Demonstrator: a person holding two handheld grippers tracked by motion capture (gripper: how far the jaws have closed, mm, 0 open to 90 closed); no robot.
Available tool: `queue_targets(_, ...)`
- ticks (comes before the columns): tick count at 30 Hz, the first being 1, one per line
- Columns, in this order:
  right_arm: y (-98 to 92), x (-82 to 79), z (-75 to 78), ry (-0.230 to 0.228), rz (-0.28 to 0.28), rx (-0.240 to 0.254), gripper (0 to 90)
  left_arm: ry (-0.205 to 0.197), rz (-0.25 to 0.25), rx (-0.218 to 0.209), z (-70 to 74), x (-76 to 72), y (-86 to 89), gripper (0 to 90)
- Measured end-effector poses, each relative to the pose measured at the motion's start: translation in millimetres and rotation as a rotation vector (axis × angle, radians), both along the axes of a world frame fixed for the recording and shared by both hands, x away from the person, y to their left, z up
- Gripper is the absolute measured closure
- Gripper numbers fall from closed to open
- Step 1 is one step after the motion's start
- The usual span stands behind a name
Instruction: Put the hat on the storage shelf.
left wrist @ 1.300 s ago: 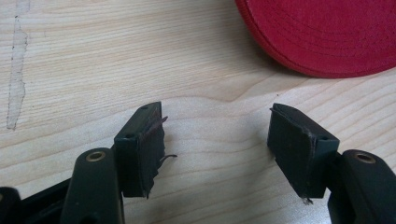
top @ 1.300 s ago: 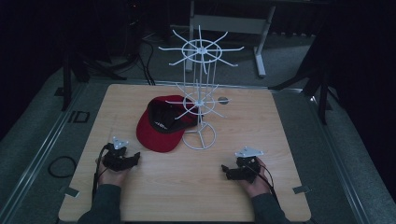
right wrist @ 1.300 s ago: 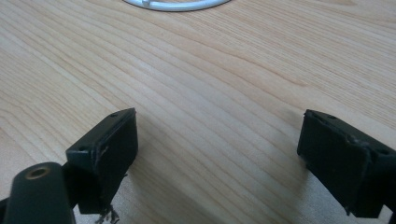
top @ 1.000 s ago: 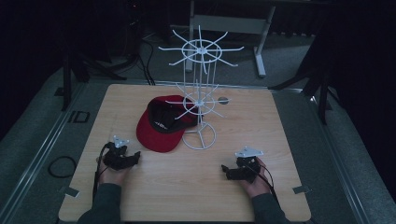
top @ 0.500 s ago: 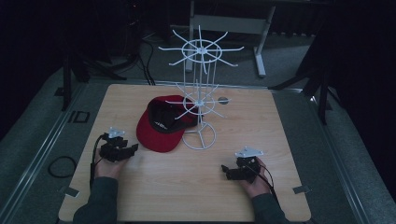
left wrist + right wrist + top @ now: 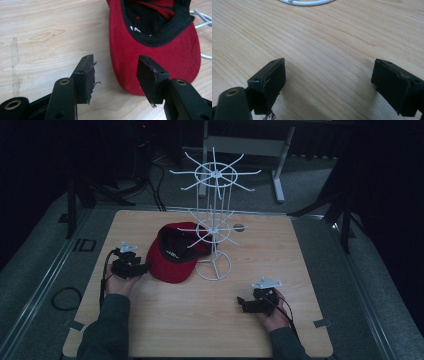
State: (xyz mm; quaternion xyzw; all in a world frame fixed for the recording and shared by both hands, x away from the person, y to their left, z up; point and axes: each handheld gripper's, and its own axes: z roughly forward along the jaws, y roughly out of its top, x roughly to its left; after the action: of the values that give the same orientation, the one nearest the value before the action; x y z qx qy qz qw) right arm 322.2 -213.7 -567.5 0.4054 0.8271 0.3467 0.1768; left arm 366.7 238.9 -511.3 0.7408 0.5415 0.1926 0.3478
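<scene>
Your left gripper [image 6: 115, 77] has its fingers spread with nothing between them, lined up on the brim edge of the red cap [image 6: 160, 50], just short of touching. The cap lies upturned toward the counter's [image 6: 300, 260] left side, against the base of the white wire rack [image 6: 214, 227]. Your right gripper [image 6: 328, 85] rests near the front right, fingers spread over bare wood. Judged step: approach to grasp. Next, advance over the brim before closing.
</scene>
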Motion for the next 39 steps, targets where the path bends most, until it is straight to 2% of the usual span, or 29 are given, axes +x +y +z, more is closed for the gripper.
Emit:
queue_targets(4, 0.0, 0.0, 0.0, 0.0, 0.0, 0.0, 12.1, 0.022, -0.008, 0.01, -2.6, 7.8, -4.7, 49.8)
queue_targets(9, 0.0, 0.0, 0.0, 0.0, 0.0, 0.0, 12.1, 0.049, -0.021, -0.005, -5.3, 8.4, -6.7, 65.9)
queue_targets(11, 0.0, 0.0, 0.0, 0.0, 0.0, 0.0, 12.1, 0.052, -0.026, 0.005, -5.4, 6.7, -7.7, 71.7)
queue_targets(12, 0.0, 0.0, 0.0, 0.0, 0.0, 0.0, 12.1, 0.056, -0.034, -0.005, -4.9, 5.4, -7.7, 75.1)
queue_targets(17, 0.0, 0.0, 0.0, 0.0, 0.0, 0.0, 12.1, 0.065, -0.068, -0.046, -3.7, -4.3, -12.4, 77.9)
queue_targets(21, 0.0, 0.0, 0.0, 0.0, 0.0, 0.0, 12.1, 0.09, -0.125, -0.069, -5.8, -11.3, -21.3, 76.7)
queue_targets(22, 0.0, 0.0, 0.0, 0.0, 0.0, 0.0, 12.1, 0.09, -0.125, -0.069, -5.8, -11.3, -21.3, 75.4)
queue_targets(23, 0.0, 0.0, 0.0, 0.0, 0.0, 0.0, 12.1, 0.108, -0.15, -0.069, -8.2, -10.3, -26.2, 71.9)
queue_targets(26, 0.0, 0.0, 0.0, 0.0, 0.0, 0.0, 12.1, 0.127, -0.16, -0.066, -12.7, -5.1, -32.6, 66.6)
queue_targets(30, 0.0, 0.0, 0.0, 0.0, 0.0, 0.0, 12.1, 0.135, -0.168, -0.101, -16.3, 2.3, -37.5, 61.1)
queue_targets(34, 0.0, 0.0, 0.0, 0.0, 0.0, 0.0, 12.1, 0.166, -0.191, -0.114, -21.4, 9.9, -41.6, 58.1)
queue_targets(36, 0.0, 0.0, 0.0, 0.0, 0.0, 0.0, 12.1, 0.177, -0.193, -0.142, -24.8, 13.7, -42.9, 56.9)
queue_targets(39, 0.0, 0.0, 0.0, 0.0, 0.0, 0.0, 12.1, 0.192, -0.203, -0.16, -28.8, 18.5, -45.6, 56.5)
